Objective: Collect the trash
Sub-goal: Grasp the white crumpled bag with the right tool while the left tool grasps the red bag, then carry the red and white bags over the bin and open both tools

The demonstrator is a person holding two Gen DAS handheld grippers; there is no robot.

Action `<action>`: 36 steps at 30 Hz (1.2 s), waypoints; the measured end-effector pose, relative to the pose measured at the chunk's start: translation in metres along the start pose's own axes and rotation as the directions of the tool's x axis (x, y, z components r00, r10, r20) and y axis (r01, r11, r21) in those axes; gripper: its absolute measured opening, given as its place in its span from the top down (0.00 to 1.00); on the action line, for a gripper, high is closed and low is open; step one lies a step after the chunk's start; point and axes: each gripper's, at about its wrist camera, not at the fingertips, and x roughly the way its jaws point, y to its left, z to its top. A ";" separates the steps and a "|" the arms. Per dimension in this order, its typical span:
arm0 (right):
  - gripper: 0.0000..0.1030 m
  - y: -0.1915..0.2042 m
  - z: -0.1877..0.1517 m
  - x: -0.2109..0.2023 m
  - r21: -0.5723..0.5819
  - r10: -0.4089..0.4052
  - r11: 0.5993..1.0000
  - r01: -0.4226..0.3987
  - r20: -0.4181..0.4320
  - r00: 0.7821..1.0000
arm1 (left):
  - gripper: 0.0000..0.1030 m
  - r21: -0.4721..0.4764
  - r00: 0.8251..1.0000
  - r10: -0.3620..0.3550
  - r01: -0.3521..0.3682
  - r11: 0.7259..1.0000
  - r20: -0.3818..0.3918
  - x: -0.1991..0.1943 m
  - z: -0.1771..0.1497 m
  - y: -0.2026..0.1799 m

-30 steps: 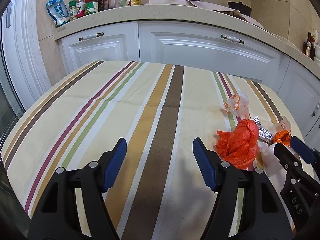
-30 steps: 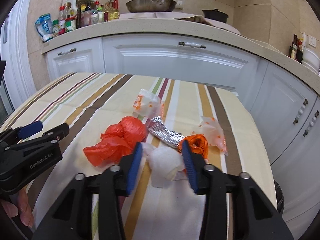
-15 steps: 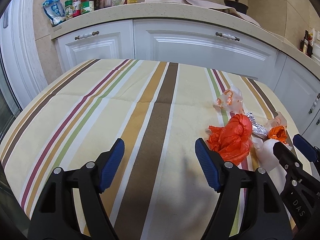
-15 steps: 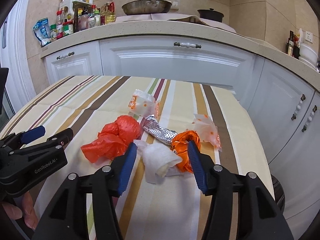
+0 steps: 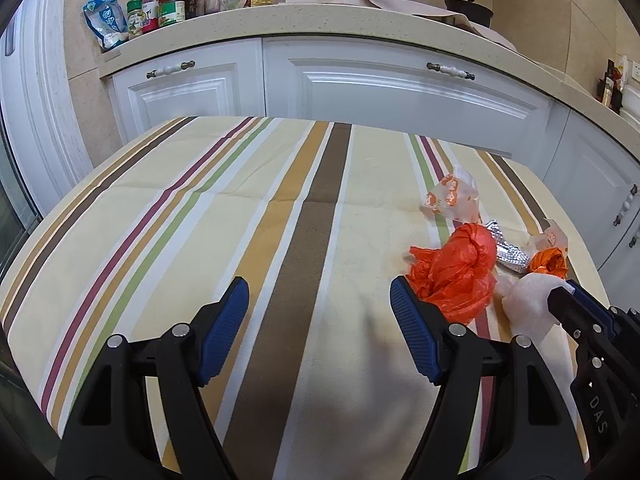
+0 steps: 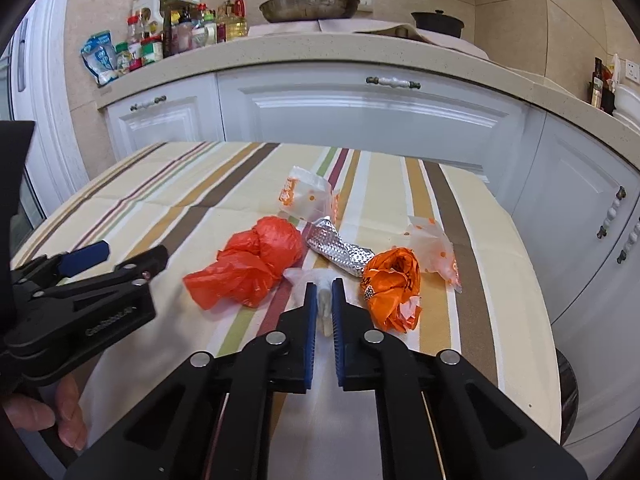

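Trash lies in a heap on the striped tablecloth (image 5: 280, 208). My right gripper (image 6: 323, 290) is shut on a crumpled white tissue (image 6: 324, 304), pinched between its blue pads; the same white tissue (image 5: 528, 300) shows at the right gripper's tip in the left wrist view. Beside it lie a red plastic bag (image 6: 252, 268) (image 5: 456, 268), a foil wrapper (image 6: 340, 248), an orange crumpled wrapper (image 6: 394, 284) and two clear orange-printed bags (image 6: 308, 198) (image 6: 436, 248). My left gripper (image 5: 320, 302) stands open over bare cloth, left of the red bag, nothing between its fingers.
White kitchen cabinets (image 6: 360, 116) and a stone counter (image 5: 320, 20) with bottles, jars and a frying pan (image 6: 310, 6) curve round the table's far side. A person's hand (image 6: 48, 416) holds the left gripper's grip. A dark round object (image 6: 566, 392) sits below the table's right edge.
My right gripper's jaws widened around the white tissue, then closed and now pinch it. The left gripper stayed open and barely moved.
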 end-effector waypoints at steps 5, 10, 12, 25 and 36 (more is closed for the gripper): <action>0.93 -0.010 0.000 -0.018 0.021 0.000 1.000 -0.001 0.041 0.999 | 0.31 0.020 1.000 -0.022 0.022 1.000 0.001 -0.004 -0.001 -0.010; 0.93 -0.030 -0.002 -0.040 0.051 -0.026 0.998 0.022 0.079 0.997 | 0.31 0.039 0.999 -0.046 0.045 0.998 0.008 -0.010 -0.001 -0.024; 0.93 -0.040 -0.004 -0.045 0.065 -0.044 0.997 0.038 0.086 0.995 | 0.28 0.050 0.998 -0.056 0.056 0.997 0.014 -0.012 -0.001 -0.032; 0.93 -0.093 -0.025 -0.051 0.165 -0.109 0.982 0.096 0.073 0.991 | 0.54 0.122 0.998 -0.057 0.059 0.991 -0.024 0.009 0.000 -0.069; 0.93 -0.107 -0.035 -0.056 0.192 -0.123 0.976 0.106 0.081 0.989 | 0.94 0.139 0.993 -0.118 0.119 0.983 -0.016 -0.006 -0.010 -0.072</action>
